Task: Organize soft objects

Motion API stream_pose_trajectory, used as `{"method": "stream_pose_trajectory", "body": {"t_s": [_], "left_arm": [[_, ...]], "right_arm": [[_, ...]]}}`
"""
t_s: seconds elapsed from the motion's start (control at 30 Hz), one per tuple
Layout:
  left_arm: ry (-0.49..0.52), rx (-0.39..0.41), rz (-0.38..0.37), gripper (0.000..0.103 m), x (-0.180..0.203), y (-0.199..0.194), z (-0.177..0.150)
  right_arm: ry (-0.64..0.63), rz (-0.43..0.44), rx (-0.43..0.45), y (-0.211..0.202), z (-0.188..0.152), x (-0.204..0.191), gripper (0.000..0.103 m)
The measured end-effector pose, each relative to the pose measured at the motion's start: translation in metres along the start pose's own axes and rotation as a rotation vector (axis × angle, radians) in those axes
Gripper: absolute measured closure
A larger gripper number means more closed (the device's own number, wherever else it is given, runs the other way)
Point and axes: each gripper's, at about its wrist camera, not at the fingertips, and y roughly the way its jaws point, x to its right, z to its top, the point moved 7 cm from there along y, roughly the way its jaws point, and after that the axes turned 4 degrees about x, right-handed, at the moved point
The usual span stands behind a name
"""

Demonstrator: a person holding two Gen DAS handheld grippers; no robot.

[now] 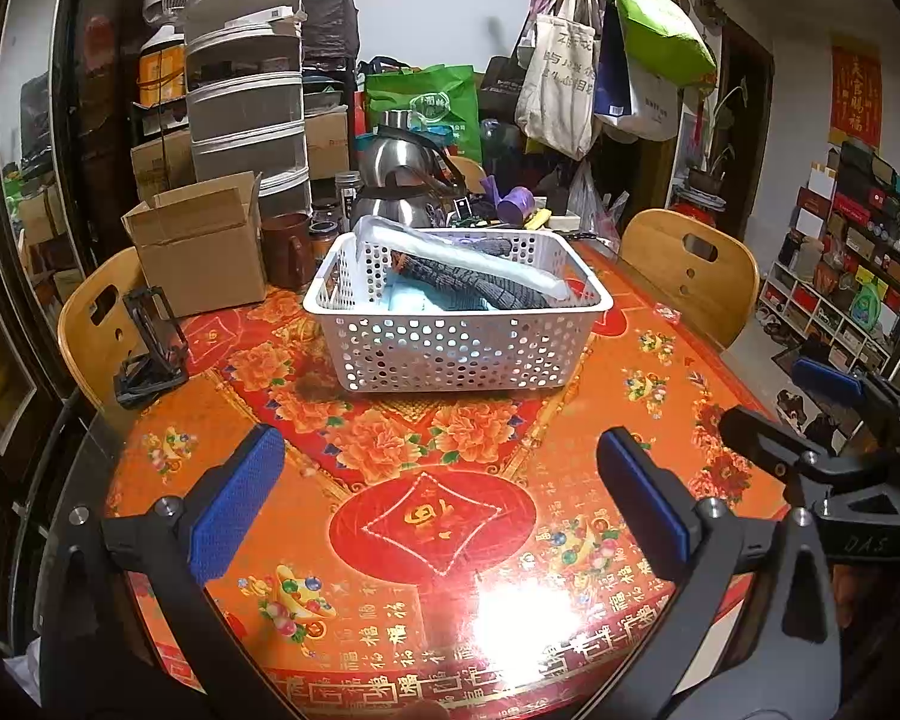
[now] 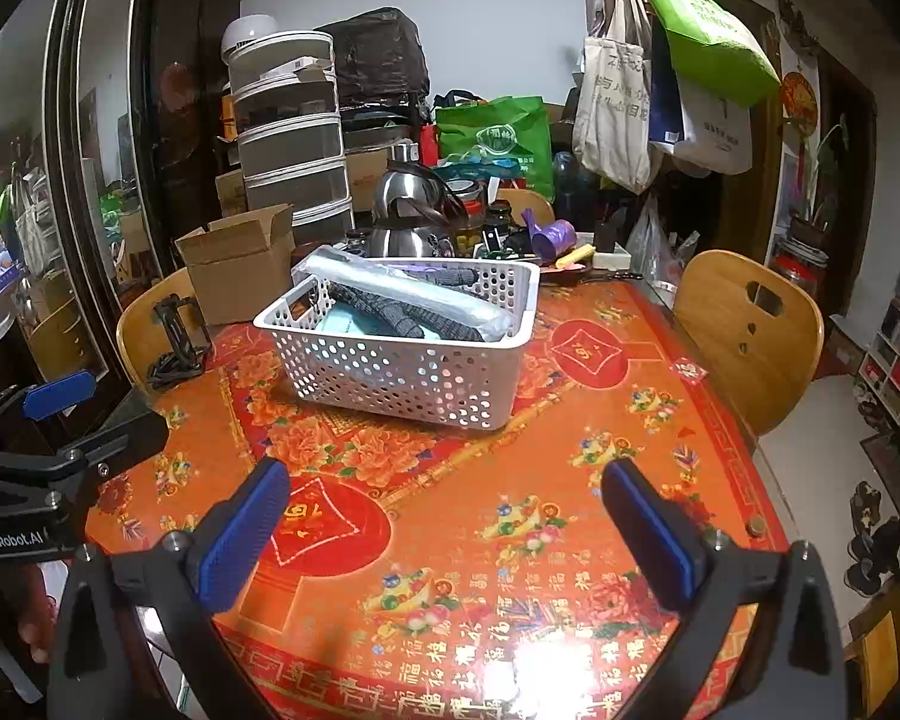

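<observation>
A white perforated basket (image 1: 450,354) stands on the red and orange table (image 1: 390,480). It holds a dark grey knitted cloth (image 1: 468,285), a light blue soft item (image 1: 408,300) and a clear plastic-wrapped roll (image 1: 474,261). My left gripper (image 1: 441,504) is open and empty, above the table in front of the basket. My right gripper (image 2: 444,534) is open and empty too, also short of the basket (image 2: 414,372). The right gripper shows at the right edge of the left wrist view (image 1: 822,414); the left gripper shows at the left edge of the right wrist view (image 2: 60,408).
A cardboard box (image 1: 204,246), a brown mug (image 1: 288,249), a steel kettle (image 1: 402,180) and small clutter stand behind the basket. A black phone stand (image 1: 150,342) is at the left. Wooden chairs (image 1: 690,270) flank the table. Bags hang on a rack (image 1: 600,60).
</observation>
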Motion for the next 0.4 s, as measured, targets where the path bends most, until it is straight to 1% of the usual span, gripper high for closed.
{"method": "stream_pose_trajectory", "body": {"t_s": [0.2, 0.4], "left_arm": [[0.015, -0.002, 0.002, 0.0, 0.0034, 0.0012, -0.0016], [0.017, 0.014, 0.007, 0.0, 0.0038, -0.0004, -0.0002]], "right_arm": [[0.001, -0.001, -0.001, 0.0007, -0.0006, 0.0012, 0.0], [0.0, -0.003, -0.002, 0.0011, -0.0009, 0.0018, 0.0]]}}
